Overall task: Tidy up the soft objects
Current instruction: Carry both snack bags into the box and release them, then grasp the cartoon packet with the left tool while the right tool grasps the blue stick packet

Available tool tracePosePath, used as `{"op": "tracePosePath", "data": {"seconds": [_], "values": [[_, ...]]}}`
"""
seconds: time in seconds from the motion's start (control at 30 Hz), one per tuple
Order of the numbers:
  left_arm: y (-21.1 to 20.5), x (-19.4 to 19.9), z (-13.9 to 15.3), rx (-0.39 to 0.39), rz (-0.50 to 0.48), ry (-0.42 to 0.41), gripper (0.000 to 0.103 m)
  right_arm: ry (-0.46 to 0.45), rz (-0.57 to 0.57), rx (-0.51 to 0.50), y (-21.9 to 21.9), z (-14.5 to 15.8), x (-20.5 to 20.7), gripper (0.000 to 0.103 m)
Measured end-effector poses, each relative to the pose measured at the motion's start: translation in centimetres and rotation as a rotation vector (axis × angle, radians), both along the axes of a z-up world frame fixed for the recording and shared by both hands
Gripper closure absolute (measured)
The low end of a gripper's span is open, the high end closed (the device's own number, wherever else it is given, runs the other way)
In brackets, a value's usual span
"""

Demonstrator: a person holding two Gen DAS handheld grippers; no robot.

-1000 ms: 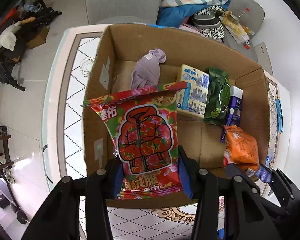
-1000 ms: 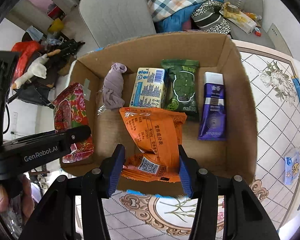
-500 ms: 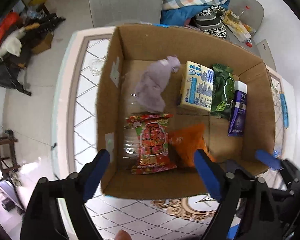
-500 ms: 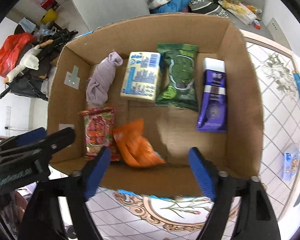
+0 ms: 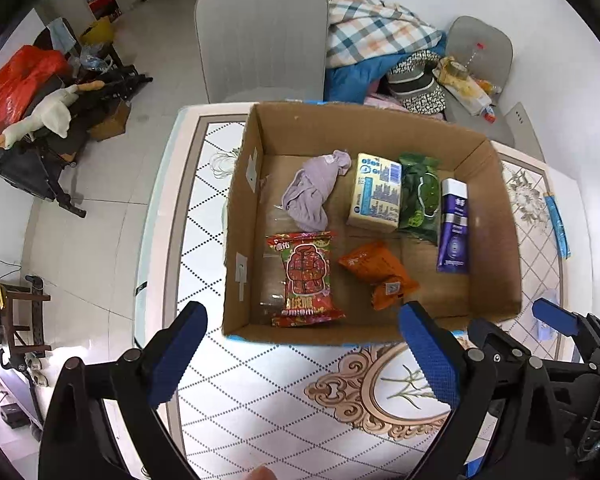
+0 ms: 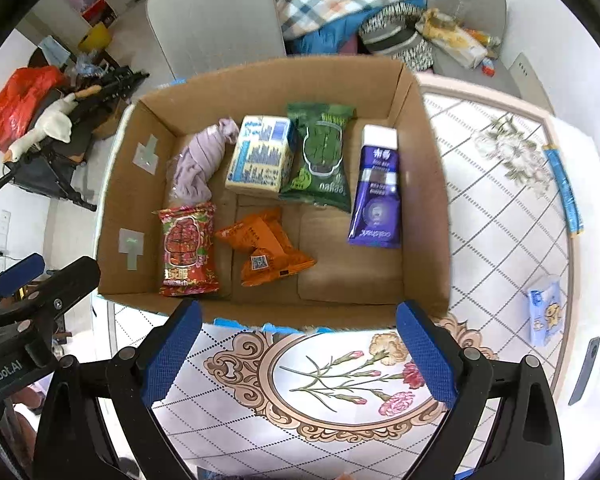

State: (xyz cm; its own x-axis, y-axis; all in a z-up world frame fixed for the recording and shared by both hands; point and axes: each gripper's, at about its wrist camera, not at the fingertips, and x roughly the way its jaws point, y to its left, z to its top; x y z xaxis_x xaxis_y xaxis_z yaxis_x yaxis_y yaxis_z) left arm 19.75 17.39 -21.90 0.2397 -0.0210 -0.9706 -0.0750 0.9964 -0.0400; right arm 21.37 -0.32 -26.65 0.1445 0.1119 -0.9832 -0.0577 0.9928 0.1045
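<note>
An open cardboard box (image 5: 236, 220) (image 6: 424, 200) stands on the patterned table. Inside lie a red floral packet (image 5: 308, 278) (image 6: 186, 250), an orange packet (image 5: 378, 272) (image 6: 266, 248), a lilac cloth (image 5: 312, 194) (image 6: 198, 160), a cream-and-blue pack (image 5: 376, 196) (image 6: 262, 156), a green packet (image 5: 420, 196) (image 6: 322, 152) and a purple pack (image 5: 454, 228) (image 6: 376, 192). My left gripper (image 5: 304, 356) is open and empty, in front of the box. My right gripper (image 6: 300, 352) is open and empty, also in front of the box.
A small blue tissue pack (image 6: 544, 314) lies on the table to the right. A grey chair (image 5: 260, 32) stands behind the table, and a second chair holds a plaid blanket (image 5: 372, 36) and clutter. A dark rack with a red bag (image 5: 16, 80) stands on the floor at left.
Both grippers opened and dropped the red floral packet and the orange packet into the box. Both then drew back and up from the box.
</note>
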Motion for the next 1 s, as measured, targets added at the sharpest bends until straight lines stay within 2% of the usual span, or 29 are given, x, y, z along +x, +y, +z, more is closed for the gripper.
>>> {"op": "tracePosePath", "data": {"seconds": [0.2, 0.43, 0.5, 0.6, 0.67, 0.77, 0.87, 0.93, 1.0], "values": [[-0.9, -2.3, 2.9, 0.036, -0.001, -0.054, 0.005, -0.077, -0.017, 0.026, -1.2, 3.7, -1.9, 0.004], [-2.6, -2.8, 4.8, -0.002, 0.014, -0.078, 0.005, -0.124, -0.028, 0.102, -3.3, 7.0, -2.7, 0.004], [-4.5, -2.3, 5.4, -0.001, -0.016, -0.083, 0.005, -0.131, -0.049, 0.119, -4.9, 7.6, -2.8, 0.004], [-9.8, -1.3, 6.0, 0.035, -0.116, -0.096, 0.005, -0.125, -0.111, 0.128, -9.1, 7.8, -3.2, 0.004], [-13.8, -0.6, 5.6, 0.037, -0.177, -0.084, 0.005, -0.117, -0.186, 0.114, -13.5, 7.4, -3.9, 0.004], [-20.4, 0.4, 3.3, -0.037, -0.257, -0.01, 0.005, -0.091, -0.325, 0.066, -21.0, 5.8, -5.8, 0.004], [-27.5, 1.2, -0.9, -0.172, -0.316, 0.132, 0.005, -0.031, -0.474, 0.029, -29.1, 3.0, -8.0, 0.004], [-32.3, 1.5, -5.0, -0.261, -0.32, 0.262, 0.005, 0.014, -0.553, -0.003, -34.2, 0.8, -9.4, 0.004], [-36.3, 1.6, -8.4, -0.326, -0.309, 0.358, 0.005, 0.051, -0.608, -0.008, -38.5, -1.3, -10.4, 0.004]]}}
